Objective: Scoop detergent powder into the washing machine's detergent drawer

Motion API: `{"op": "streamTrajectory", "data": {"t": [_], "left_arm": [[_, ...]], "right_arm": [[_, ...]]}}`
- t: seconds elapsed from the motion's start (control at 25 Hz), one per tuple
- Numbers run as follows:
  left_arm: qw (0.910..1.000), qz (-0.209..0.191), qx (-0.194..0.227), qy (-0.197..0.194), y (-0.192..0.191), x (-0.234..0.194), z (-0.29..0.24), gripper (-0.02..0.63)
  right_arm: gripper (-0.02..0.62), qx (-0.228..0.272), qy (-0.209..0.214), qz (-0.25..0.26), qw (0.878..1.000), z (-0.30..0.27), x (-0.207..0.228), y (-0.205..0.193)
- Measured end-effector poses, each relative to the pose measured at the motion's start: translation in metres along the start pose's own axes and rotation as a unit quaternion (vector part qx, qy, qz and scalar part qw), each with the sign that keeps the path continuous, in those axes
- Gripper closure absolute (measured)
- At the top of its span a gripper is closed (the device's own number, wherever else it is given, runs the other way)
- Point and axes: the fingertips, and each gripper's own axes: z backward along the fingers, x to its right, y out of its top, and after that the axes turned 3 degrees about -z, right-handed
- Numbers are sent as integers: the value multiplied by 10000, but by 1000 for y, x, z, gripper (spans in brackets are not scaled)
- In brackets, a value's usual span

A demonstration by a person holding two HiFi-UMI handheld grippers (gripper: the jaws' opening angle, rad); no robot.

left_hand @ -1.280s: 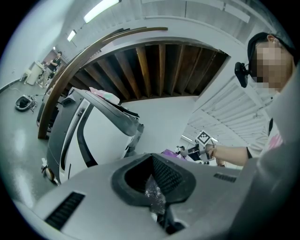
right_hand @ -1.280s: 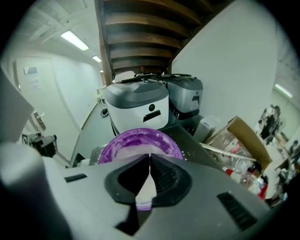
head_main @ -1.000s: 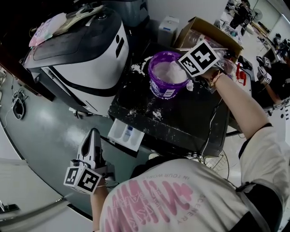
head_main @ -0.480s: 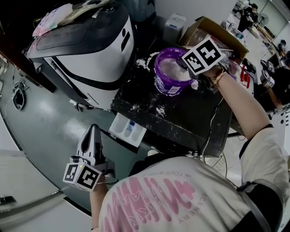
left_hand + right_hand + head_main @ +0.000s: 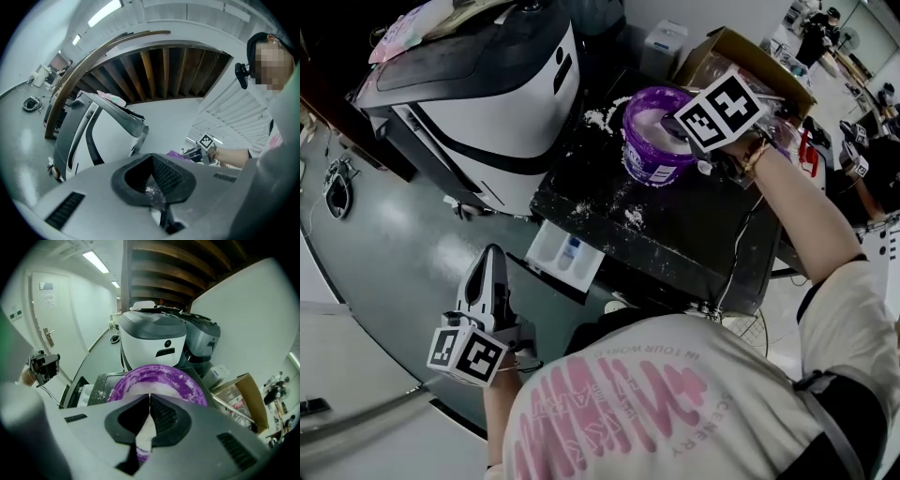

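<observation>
Hovering my clenched right gripper (image 5: 149,398) over the purple tub (image 5: 649,161), I risk clipping its rim and tipping powder (image 5: 656,124) out.

Head view steeply down; gripper views look along jaws; all share purple tub (image 5: 649,165).

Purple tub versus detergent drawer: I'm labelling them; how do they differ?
The purple tub is round; the detergent drawer is rectangular and white. The tub stands on the black top; the drawer juts from its front. The tub holds powder; the drawer shows a blue insert. Both are open-topped.
</observation>
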Motion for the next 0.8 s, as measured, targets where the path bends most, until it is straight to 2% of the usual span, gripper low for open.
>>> {"op": "streamTrajectory", "data": {"t": [0.8], "left_arm": [[10000, -14, 15, -43, 0, 2, 15, 604]], "right_arm": [[591, 108, 297, -224, 9993, 9, -28, -1]]}}
